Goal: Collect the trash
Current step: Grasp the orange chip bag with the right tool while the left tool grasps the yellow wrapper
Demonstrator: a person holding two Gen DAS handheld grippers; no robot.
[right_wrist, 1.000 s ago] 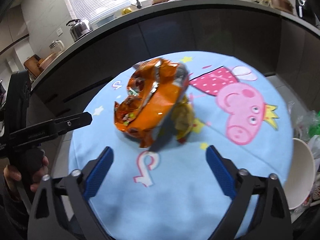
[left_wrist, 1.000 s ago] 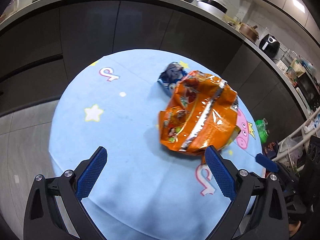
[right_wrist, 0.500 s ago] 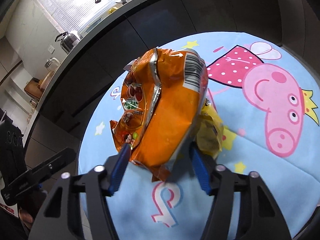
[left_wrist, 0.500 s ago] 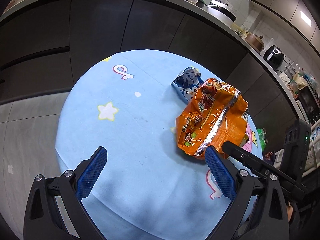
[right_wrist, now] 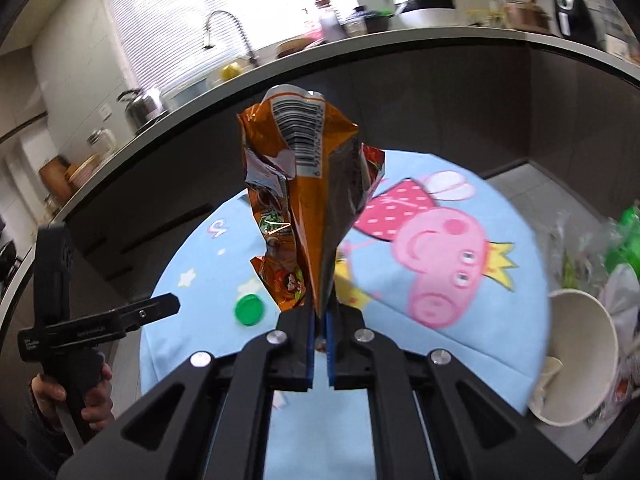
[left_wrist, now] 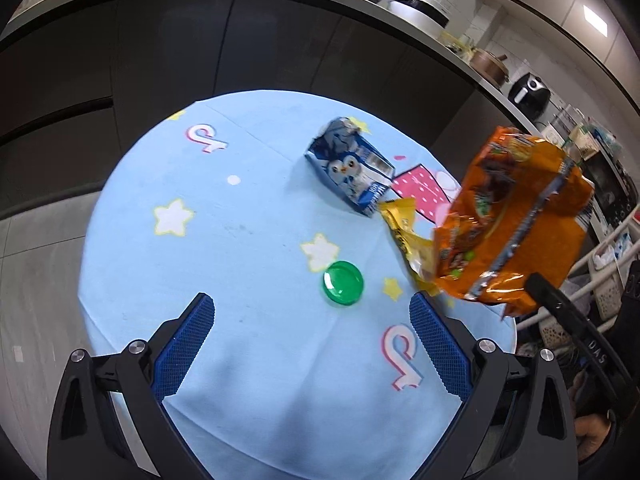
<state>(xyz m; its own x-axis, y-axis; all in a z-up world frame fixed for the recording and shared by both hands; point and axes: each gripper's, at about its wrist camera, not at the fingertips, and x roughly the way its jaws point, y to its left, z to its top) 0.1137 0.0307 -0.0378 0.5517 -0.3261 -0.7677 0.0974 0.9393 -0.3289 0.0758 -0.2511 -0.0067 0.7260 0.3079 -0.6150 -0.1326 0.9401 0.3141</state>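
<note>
At centre frame in the right wrist view, the right tongs (right_wrist: 319, 326) pinch the orange bag (right_wrist: 304, 208), lifted off the worktop (left_wrist: 248, 240). Left tongs (left_wrist: 310, 344) hang released. Blue packet (left_wrist: 352, 176), yellow wrapper (left_wrist: 404, 228) and green lid (left_wrist: 343, 283) remain.

We see the orange snack bag (right_wrist: 304, 208) as glossy, crinkled foil with a silvery seam. The blue penguin packet (left_wrist: 350, 170) and yellow wrapper (left_wrist: 408, 236) look like shiny plastic film. The green lid (left_wrist: 343, 283) is smooth translucent plastic. The surface (left_wrist: 248, 248) wears a matt printed cloth. Our tongs (left_wrist: 312, 344) are matt black plastic with ribbed blue pads (left_wrist: 184, 346). The cup (right_wrist: 580, 356) looks like matt paper.
</note>
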